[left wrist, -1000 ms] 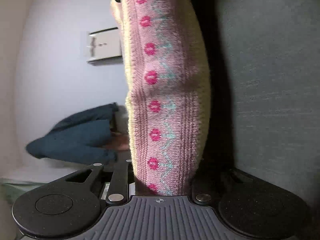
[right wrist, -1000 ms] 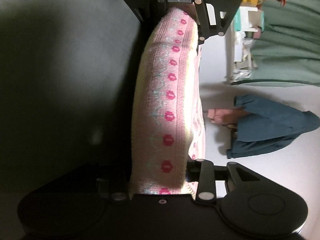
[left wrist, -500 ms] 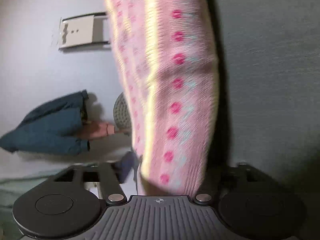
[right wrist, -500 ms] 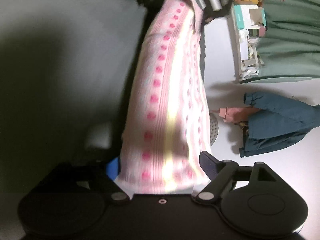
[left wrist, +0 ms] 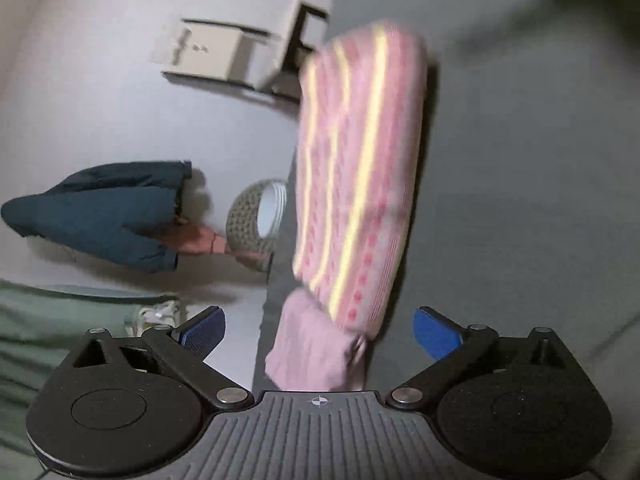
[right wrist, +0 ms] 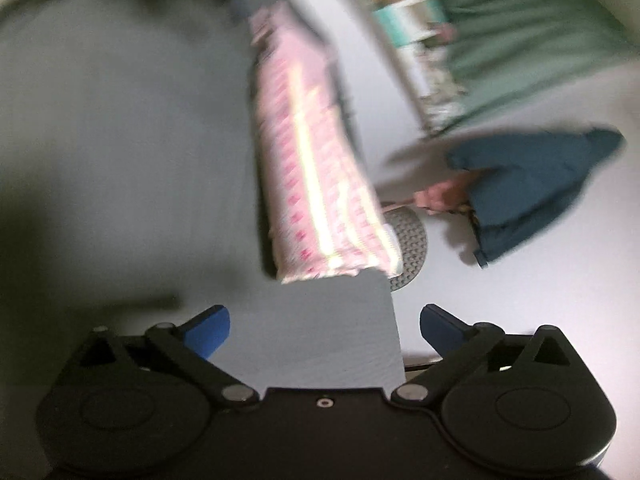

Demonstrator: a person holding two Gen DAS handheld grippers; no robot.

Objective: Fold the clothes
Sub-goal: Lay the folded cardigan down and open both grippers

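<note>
So you are at the end of a fold: the pink knitted garment with pale yellow stripes and rows of red dots (left wrist: 356, 176) lies doubled over on the wide grey fabric surface (left wrist: 520, 200), right along its edge, and neither tool has hold of it. It looks like a release step, with both grippers free of the cloth. Both views are smeared by motion, so fine detail of the knit is hard to read.

Judging from how it lies, your next move is either to take the short end for one more fold or to leave this piece and reach for another. If you fold again, you need a clean pinch on the plain pink ribbed end (left wrist: 316, 356), which sits loose just ahead of your left gripper (left wrist: 320, 330). Watch that edge of the surface; a careless tug could drag the bundle off it.

Your left gripper points along the length of the garment, its blue-padded fingers (left wrist: 202, 330) spread wide, with the ribbed end between them but untouched. Your right gripper (right wrist: 324, 330) faces the opposite end from a little way back, jaws equally wide apart, with only bare grey surface between them.

Off the surface, a dark teal jacket (right wrist: 532, 188) lies on the pale floor beside a round perforated grey basket (left wrist: 252, 224).
</note>
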